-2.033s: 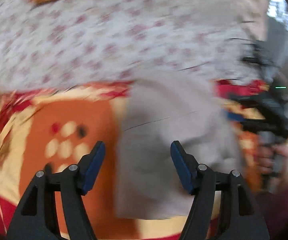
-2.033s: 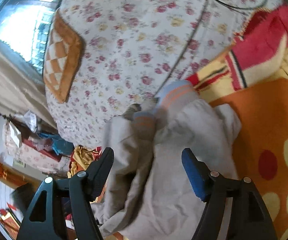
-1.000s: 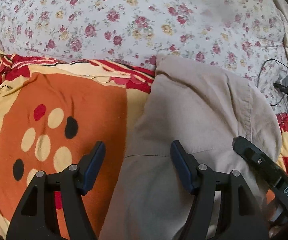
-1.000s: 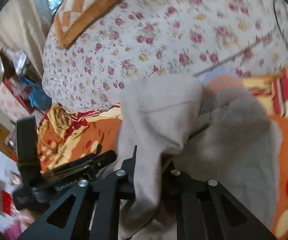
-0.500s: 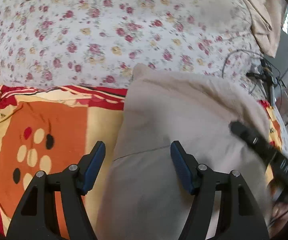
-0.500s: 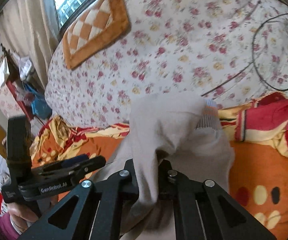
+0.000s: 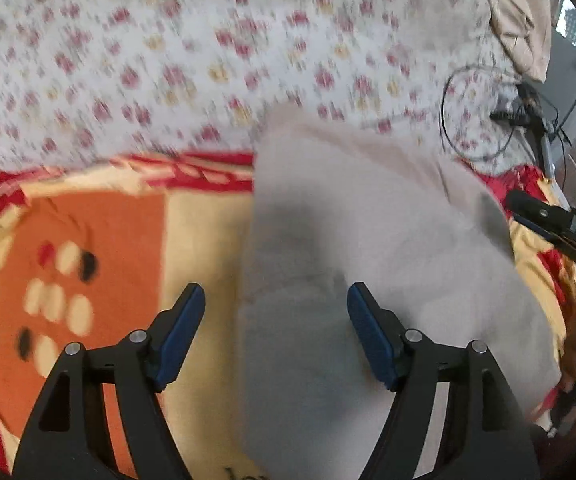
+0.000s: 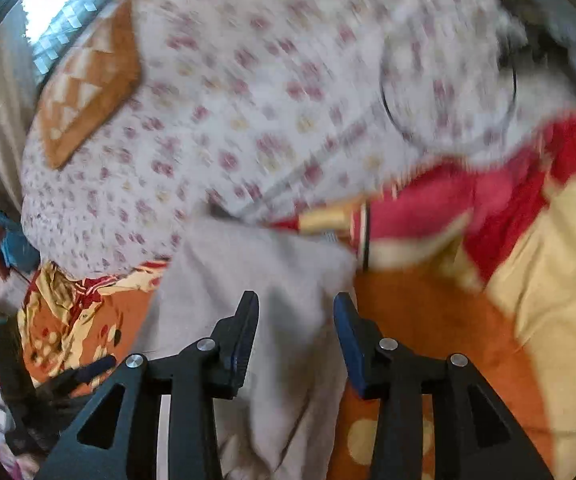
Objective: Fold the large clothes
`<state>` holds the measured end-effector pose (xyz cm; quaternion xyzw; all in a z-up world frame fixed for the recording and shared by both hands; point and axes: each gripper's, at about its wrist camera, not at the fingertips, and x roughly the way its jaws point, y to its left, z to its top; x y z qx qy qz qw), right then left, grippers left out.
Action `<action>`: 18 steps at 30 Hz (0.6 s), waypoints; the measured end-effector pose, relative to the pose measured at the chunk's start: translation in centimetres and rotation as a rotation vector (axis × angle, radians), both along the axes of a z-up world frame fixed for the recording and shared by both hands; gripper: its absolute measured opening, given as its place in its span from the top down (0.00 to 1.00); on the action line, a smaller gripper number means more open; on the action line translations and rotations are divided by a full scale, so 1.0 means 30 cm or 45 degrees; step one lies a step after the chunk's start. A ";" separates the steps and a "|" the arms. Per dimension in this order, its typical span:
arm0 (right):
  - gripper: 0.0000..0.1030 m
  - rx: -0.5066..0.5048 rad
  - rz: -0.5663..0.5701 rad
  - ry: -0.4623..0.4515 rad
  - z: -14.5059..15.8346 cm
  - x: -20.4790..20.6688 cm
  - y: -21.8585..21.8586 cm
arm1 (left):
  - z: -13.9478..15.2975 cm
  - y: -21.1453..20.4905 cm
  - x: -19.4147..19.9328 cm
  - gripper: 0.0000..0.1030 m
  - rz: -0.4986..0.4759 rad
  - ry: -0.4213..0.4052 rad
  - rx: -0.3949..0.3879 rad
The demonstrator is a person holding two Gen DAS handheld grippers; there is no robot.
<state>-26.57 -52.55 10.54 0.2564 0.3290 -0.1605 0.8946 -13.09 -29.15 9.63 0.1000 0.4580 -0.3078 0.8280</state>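
Item: beige garment (image 7: 368,248), folded flat on the orange blanket (image 7: 100,240) against the floral quilt (image 7: 208,60); soft, limp, light by my judgement, best pinched at a corner; my left gripper (image 7: 276,336) apart, empty; my right gripper (image 8: 294,340) opening, cloth loose between.

The orange blanket (image 7: 100,240) left of the beige garment (image 7: 368,240) lies bare; a black cable (image 7: 472,112) loops beyond it on the floral sheet (image 7: 168,60).
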 end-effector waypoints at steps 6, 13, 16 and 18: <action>0.61 -0.215 0.243 0.121 0.016 0.164 0.177 | -0.080 -0.008 0.017 0.28 0.008 0.021 0.099; 0.65 -0.156 0.091 0.267 -0.242 0.261 0.057 | -0.136 -0.022 0.038 0.15 -0.027 0.017 0.103; 0.61 -0.105 0.076 0.295 -0.159 0.208 0.050 | -0.105 -0.018 0.050 0.16 -0.034 0.019 0.114; 0.60 -0.068 0.130 0.205 -0.068 0.131 0.084 | -0.084 0.003 0.043 0.16 -0.022 0.016 0.094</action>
